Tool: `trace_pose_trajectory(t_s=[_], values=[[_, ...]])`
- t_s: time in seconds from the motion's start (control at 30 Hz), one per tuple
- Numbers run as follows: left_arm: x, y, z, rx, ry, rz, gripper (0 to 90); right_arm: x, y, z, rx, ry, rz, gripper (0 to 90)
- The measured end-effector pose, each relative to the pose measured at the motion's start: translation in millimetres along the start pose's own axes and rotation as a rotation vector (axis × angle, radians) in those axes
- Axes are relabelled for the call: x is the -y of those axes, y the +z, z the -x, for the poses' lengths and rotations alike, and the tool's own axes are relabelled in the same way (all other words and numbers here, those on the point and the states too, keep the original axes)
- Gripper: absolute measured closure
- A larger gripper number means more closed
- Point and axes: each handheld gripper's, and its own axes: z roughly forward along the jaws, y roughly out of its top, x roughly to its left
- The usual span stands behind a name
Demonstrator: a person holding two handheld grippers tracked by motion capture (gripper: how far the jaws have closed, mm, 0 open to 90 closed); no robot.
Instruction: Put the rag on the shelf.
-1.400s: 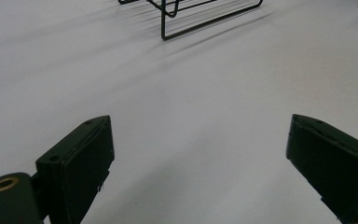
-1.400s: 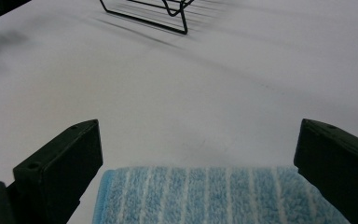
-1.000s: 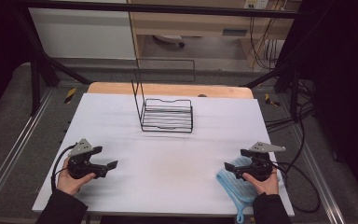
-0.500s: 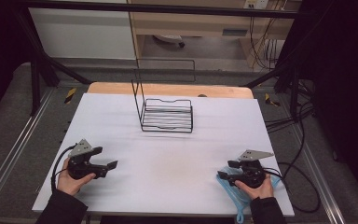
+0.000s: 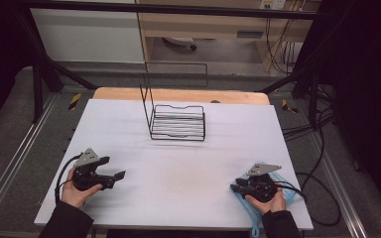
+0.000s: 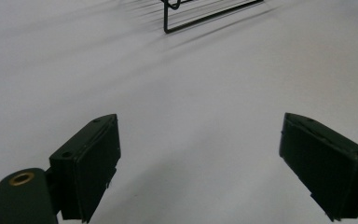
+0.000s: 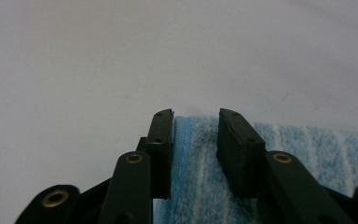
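Towel [image 5: 258, 210], blue with pale stripes, lay at the near right corner of the white table [image 5: 188, 163] in the high view, well apart from the black wire rack [image 5: 177, 122] that stood toward the table's far edge. The right gripper [image 5: 235, 188] rested on the towel, held by a hand. The left gripper [image 5: 120, 174] sat near the table's near left edge, also far from the rack, in the other hand.

From the left gripper view, its jaws stood wide apart over bare table with nothing between them, and a corner of the rack showed ahead.

From the right gripper view, the right gripper's jaws had just been closing; a narrow gap remained, with the towel's hemmed edge between them, its pads not clearly pressing on the cloth.
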Motion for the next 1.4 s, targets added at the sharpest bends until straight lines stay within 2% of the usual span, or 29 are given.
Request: trace_pose_trajectory(t_s=[0.27, 0.47, 0.6, 0.8, 1.03, 1.23, 1.4], values=[[0.3, 0.6, -0.2, -0.005, 0.005, -0.008, 13.2, -6.9, 11.1, -6.0, 0.061, -0.065, -0.04, 81.2], [0.4, 0.1, -1.0, -0.011, 0.002, -0.007, 13.6, -8.5, 9.5, -6.0, 0.056, -0.04, -0.017, 84.1], [0.4, 0.1, -0.9, -0.013, -0.003, -0.004, 13.7, -12.1, 7.5, -6.0, 0.027, -0.014, 0.019, 84.4], [0.5, 0.2, -1.3, -0.019, -0.004, -0.003, 13.8, -27.0, 12.1, -15.4, -0.021, -0.04, 0.076, 84.5], [0.5, -0.3, -1.7, -0.025, -0.006, -0.002, 13.9, -48.2, 29.2, -34.4, -0.072, -0.094, 0.087, 84.5], [0.6, -0.7, -2.0, -0.026, -0.013, 0.001, 13.9, -63.6, 44.8, -47.4, -0.118, -0.103, 0.097, 84.5], [0.6, -1.4, -2.4, -0.027, -0.017, 0.005, 13.9, -76.4, 60.2, -62.8, -0.161, -0.13, 0.097, 84.5]])
